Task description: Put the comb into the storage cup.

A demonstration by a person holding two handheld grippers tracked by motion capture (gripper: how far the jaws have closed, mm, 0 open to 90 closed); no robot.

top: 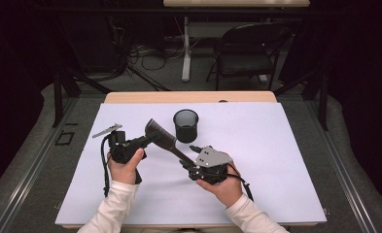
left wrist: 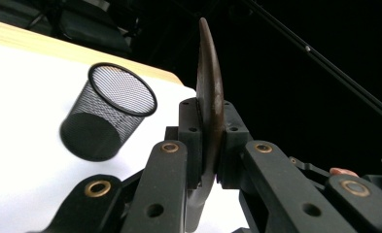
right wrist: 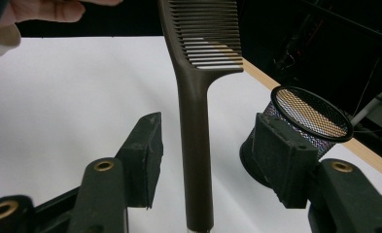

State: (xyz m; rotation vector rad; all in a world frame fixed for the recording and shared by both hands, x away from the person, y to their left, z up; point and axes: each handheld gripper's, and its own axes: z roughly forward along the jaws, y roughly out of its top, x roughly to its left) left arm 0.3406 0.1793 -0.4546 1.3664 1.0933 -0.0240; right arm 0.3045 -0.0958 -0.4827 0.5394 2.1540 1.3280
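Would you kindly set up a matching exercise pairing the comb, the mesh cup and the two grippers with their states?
1. comb
2. mesh cup
3. left gripper
4. right gripper

A. jaws apart, comb handle between them, untouched
B. upright on the white sheet
C. shut on the toothed end
D. held above the table

Pairs: 1-D, 2-B, 3-C, 4-A

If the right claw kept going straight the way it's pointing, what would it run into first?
Likely the left claw, which clamps the comb at its toothed end. The right claw points along the handle, pads clear of it; depth is uncertain.
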